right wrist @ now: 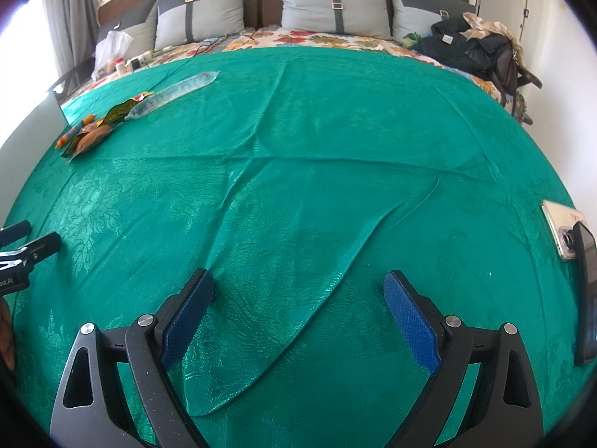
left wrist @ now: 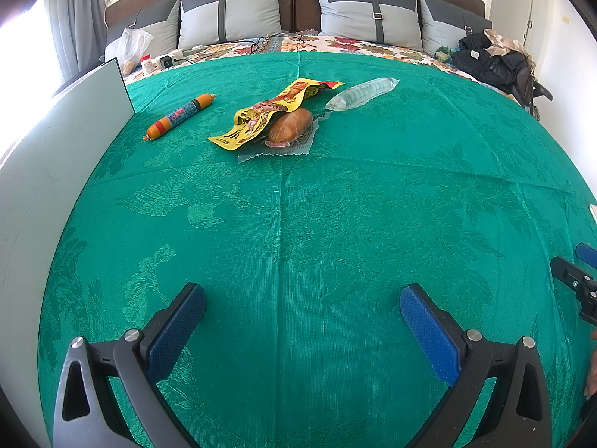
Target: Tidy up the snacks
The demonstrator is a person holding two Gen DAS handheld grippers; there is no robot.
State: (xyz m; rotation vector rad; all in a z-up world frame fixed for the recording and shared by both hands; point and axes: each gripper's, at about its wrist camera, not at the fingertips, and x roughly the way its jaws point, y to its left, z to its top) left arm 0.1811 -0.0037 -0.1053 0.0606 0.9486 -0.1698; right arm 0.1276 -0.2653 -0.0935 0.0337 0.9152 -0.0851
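Snacks lie on a green bedspread [left wrist: 335,205]. In the left wrist view an orange sausage stick [left wrist: 181,115] lies at the left. A yellow snack packet [left wrist: 276,110] rests over a brown sausage in clear wrap [left wrist: 289,125], and a clear tube pack [left wrist: 360,94] lies to their right. My left gripper [left wrist: 302,302] hangs open well short of them, nothing between its fingers. The right wrist view shows the same snacks far left: the tube pack [right wrist: 175,89], the yellow packet [right wrist: 119,112], the sausage [right wrist: 91,138]. My right gripper [right wrist: 298,291] is open over bare cloth.
A white box wall [left wrist: 63,142] stands at the left edge. Pillows [left wrist: 231,11], a plastic bag [left wrist: 130,48] and dark clothes [left wrist: 492,59] lie at the headboard. Two phones [right wrist: 563,231] lie at the right edge. A fold [right wrist: 298,298] runs through the cloth.
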